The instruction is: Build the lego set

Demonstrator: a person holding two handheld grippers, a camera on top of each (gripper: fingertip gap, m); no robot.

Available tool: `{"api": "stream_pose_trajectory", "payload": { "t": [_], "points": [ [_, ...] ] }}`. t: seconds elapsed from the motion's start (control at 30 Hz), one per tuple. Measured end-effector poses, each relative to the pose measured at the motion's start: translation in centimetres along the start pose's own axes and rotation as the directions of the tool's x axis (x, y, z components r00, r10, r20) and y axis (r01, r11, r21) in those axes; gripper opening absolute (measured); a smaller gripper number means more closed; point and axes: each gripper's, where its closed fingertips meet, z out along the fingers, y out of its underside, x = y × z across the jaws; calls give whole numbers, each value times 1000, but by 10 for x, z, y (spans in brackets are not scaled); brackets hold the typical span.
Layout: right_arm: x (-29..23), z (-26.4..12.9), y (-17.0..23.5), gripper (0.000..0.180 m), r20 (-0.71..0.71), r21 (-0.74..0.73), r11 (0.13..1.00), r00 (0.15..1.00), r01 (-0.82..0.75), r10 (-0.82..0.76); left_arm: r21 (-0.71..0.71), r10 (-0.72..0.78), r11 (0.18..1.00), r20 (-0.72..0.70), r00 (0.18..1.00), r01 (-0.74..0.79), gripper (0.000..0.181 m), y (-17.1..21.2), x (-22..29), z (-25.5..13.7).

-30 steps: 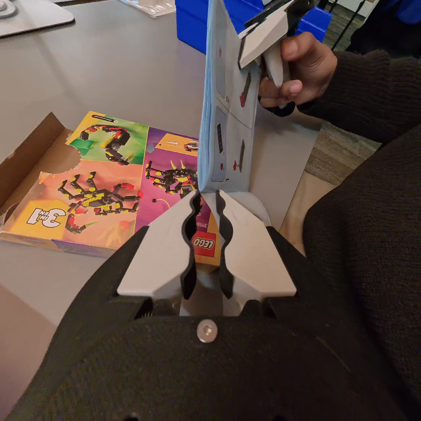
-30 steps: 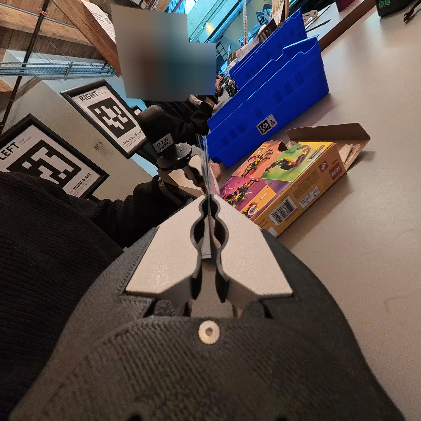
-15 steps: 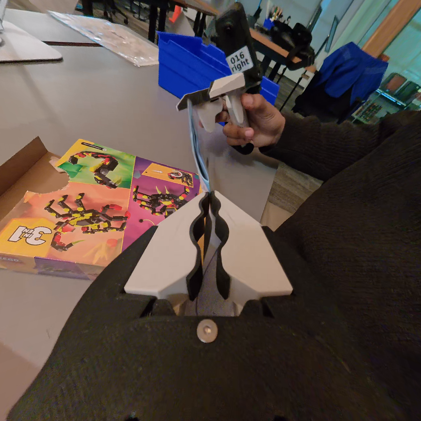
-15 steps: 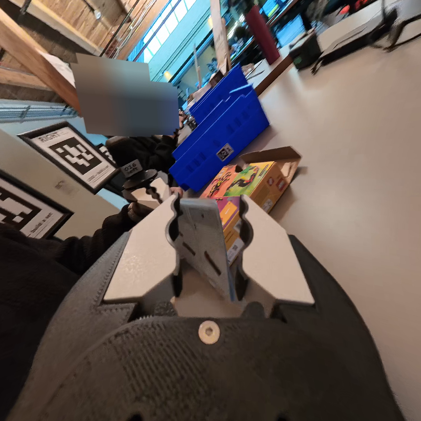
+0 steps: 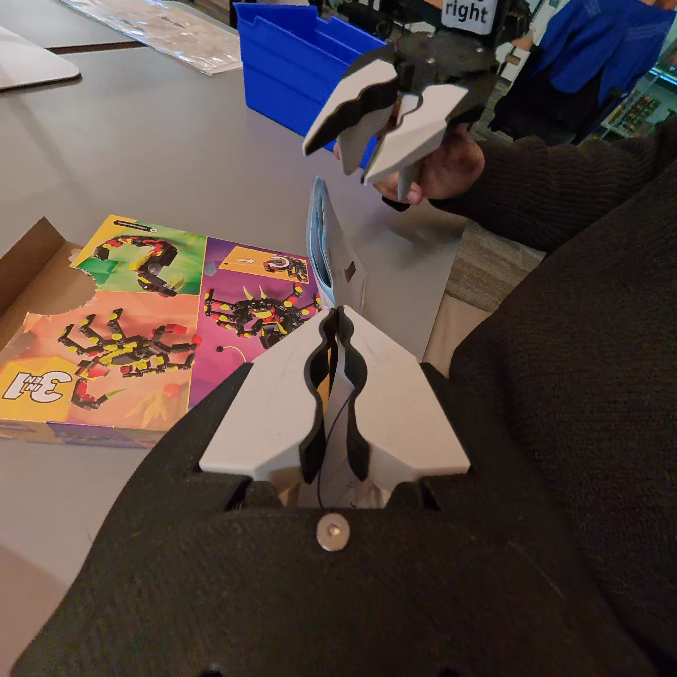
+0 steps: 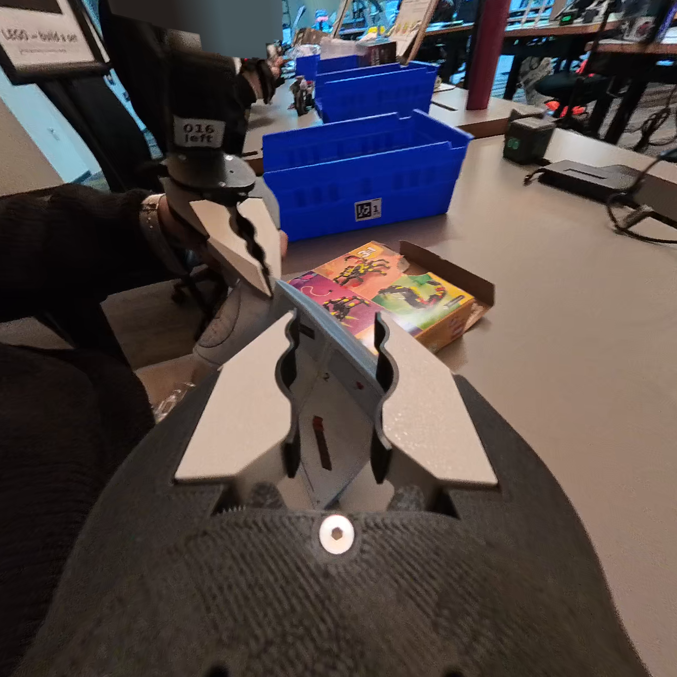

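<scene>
The little paper booklet [image 5: 331,256] stands up on its edge, just past the near edge of the table [image 5: 154,146]. The left gripper [image 5: 336,311] pinches the booklet's low corner, with its two tips pressed together on the paper. In the right wrist view the booklet [image 6: 329,366] runs up between the two fingers of the right gripper [image 6: 335,318], but those fingers are spread wide and it is hard to tell if they touch the pages. In the left wrist view the right gripper [image 5: 340,161] hangs in the air above the top of the booklet, tips pointing down and apart, with nothing in it.

A hand [image 5: 445,172] in a dark sleeve holds the right gripper by its handle, with the wrist bent down. In the right wrist view the left gripper [image 6: 269,289] points down at a slant and its tips meet the far end of the booklet.

Just left of the booklet lies the flat, bright toy box [image 5: 146,318], with its brown flap open, near the table's front edge. Behind it, farther onto the table, sits a blue bin [image 5: 289,80]. A clear plastic bag [image 5: 154,33] lies near the far edge of the table
</scene>
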Motion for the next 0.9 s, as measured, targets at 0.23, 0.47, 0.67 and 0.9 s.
{"api": "stream_pose_trajectory", "payload": {
  "t": [0.23, 0.47, 0.67, 0.9],
  "points": [
    [-22, 14, 11, 49, 68, -152, 978, 989, 143, -134, -2, 130, 991, 12, 991, -130, 0, -2, 9, 4],
    [-33, 25, 33, 27, 241, -513, 731, 893, 449, -379, 6, 237, 971, -18, 971, -237, 0, -5, 29, 12],
    [-29, 24, 26, 0, 330, -575, 627, 850, 525, -410, 56, 192, 976, 218, 957, -208, 37, -23, -6, -3],
    [18, -11, -20, 0, 293, -592, 695, 912, 408, -286, 317, -51, 948, 213, 976, -19, 55, -52, -30, -36]
  ]
}}
